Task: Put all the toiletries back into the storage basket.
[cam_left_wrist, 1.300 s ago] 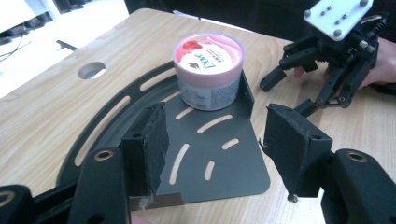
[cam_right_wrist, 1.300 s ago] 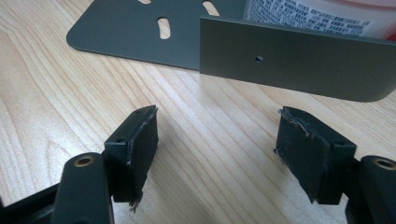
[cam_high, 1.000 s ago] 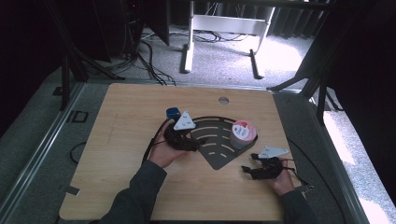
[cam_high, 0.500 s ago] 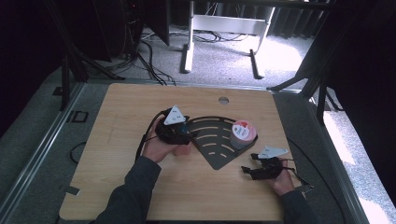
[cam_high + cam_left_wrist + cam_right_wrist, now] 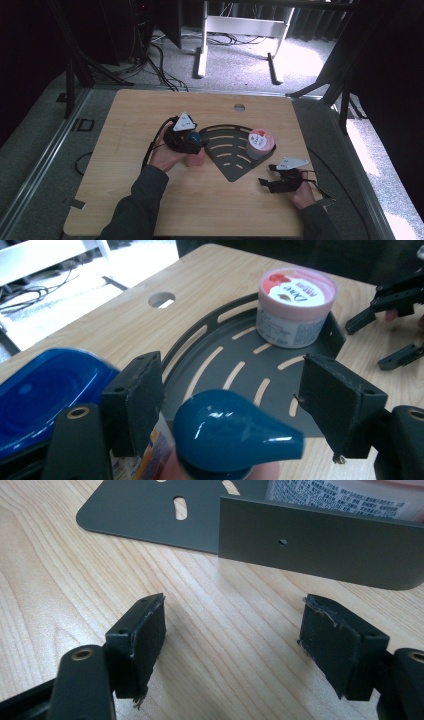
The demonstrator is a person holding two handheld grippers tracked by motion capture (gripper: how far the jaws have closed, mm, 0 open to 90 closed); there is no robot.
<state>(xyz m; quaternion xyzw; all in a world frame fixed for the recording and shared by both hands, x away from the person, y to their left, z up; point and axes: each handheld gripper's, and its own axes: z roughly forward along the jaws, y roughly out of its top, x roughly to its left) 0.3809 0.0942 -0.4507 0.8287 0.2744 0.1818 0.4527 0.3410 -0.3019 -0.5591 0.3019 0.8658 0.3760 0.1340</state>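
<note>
Left gripper (image 5: 230, 405) shifted; fingers opened, bottle (image 5: 235, 437) cut off.

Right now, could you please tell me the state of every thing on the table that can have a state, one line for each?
left gripper: jaws just opened wide, a bottle between them, pads off it.
right gripper: open, nothing between the jaws, low over the table.
bottle: upright, teal cap closed, at the tray's left edge.
pink jar: upright, lid on, standing in the tray's far corner.
dark tray: flat on the table, holding the jar.
</note>
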